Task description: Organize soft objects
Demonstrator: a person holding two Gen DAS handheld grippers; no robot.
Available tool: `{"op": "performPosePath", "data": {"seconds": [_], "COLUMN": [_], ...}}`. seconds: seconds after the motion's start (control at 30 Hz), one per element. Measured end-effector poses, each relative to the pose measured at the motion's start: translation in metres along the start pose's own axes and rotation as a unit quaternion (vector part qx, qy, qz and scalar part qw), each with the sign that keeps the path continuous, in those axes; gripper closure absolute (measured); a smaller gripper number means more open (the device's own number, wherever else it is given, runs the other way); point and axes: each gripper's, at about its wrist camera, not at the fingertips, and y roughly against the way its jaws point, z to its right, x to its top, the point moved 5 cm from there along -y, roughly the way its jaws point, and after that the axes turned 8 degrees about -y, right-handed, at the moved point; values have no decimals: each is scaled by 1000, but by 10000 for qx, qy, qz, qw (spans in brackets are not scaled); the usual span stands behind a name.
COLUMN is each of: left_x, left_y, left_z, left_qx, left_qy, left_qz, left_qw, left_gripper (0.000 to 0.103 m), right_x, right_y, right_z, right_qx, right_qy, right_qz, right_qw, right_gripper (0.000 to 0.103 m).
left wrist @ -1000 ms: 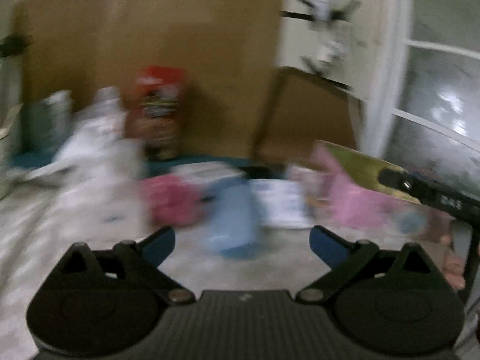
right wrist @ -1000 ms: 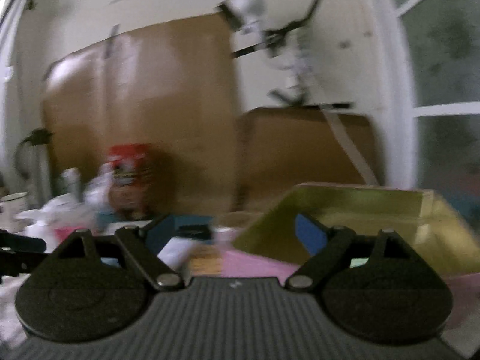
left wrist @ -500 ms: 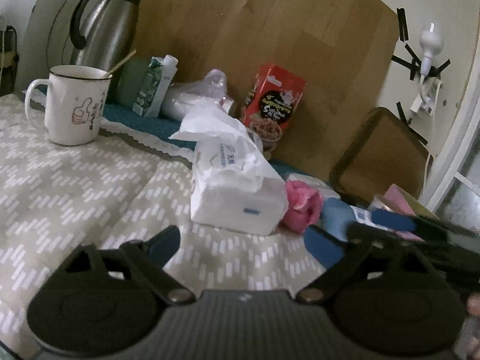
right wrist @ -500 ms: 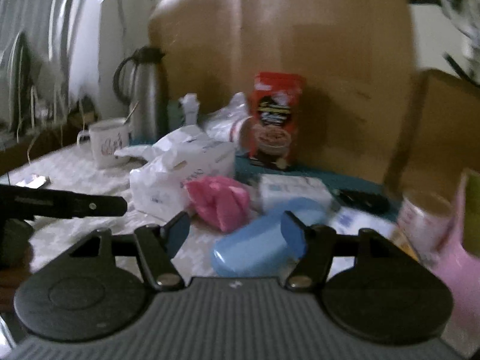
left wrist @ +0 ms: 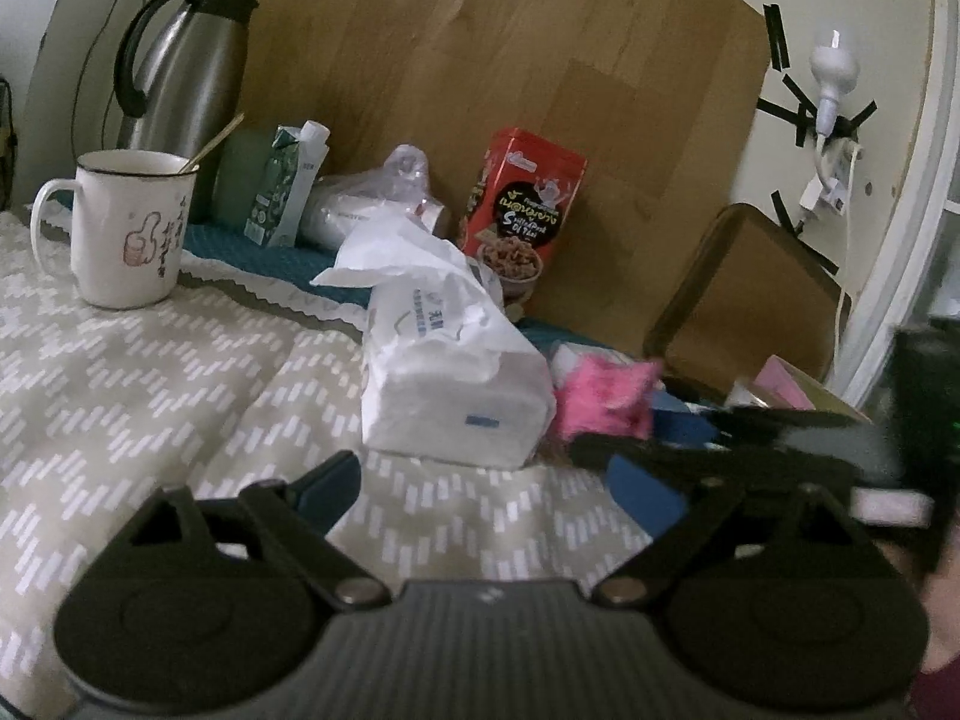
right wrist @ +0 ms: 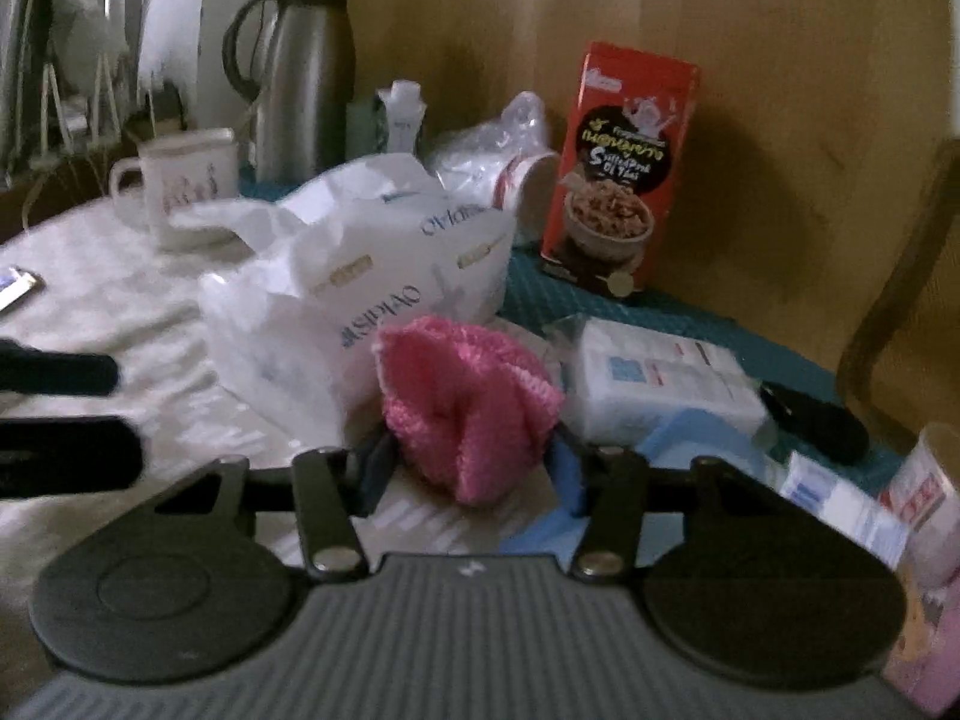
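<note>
Pink knitted cloth (right wrist: 471, 405) pinched between closed right tool (right wrist: 471, 471) fingers; left tool (left wrist: 486, 489) open, empty.

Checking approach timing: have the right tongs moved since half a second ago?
Yes. The right tongs have closed in on the pink knitted cloth, nearer the red cereal box.

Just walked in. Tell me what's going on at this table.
A person with a gripper in each hand is sorting soft things on a cluttered table. The right gripper has its fingers on either side of a pink knitted cloth and looks closed on it, beside a white tissue pack. The left gripper is open and holds nothing, facing the same tissue pack. A mug, a steel jug and a red cereal box stand behind.
</note>
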Motion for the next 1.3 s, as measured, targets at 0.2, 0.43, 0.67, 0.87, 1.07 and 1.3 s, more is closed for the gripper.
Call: {"op": "performPosePath", "data": {"seconds": [0.2, 0.43, 0.67, 0.87, 1.07, 1.3], "left_x": [-2, -4, 0, -3, -12, -19], "left_y": [-2, -5, 11, 7, 4, 2], "left_z": [-4, 0, 47, 99, 132, 108], "left_qx": [-26, -102, -1025, -1670, -1755, -1231], "left_qy": [203, 229, 150, -153, -647, -576], "left_qz": [-90, -293, -297, -716, -880, -1086], "left_qw": [9997, 9993, 9942, 9832, 9784, 9847], "left_gripper": [10, 10, 7, 6, 15, 21], "right_x": [-23, -79, -102, -105, -102, -98], "right_y": [62, 114, 133, 145, 139, 120], "right_z": [-13, -10, 11, 20, 23, 13], "right_qx": [843, 593, 269, 214, 273, 569], "right_qy": [212, 664, 148, -122, -290, -419], "right_qz": [216, 137, 139, 353, 232, -121], "right_qw": [9960, 9959, 9994, 9991, 9989, 9974], "right_gripper": [47, 44, 29, 29, 28, 28]}}
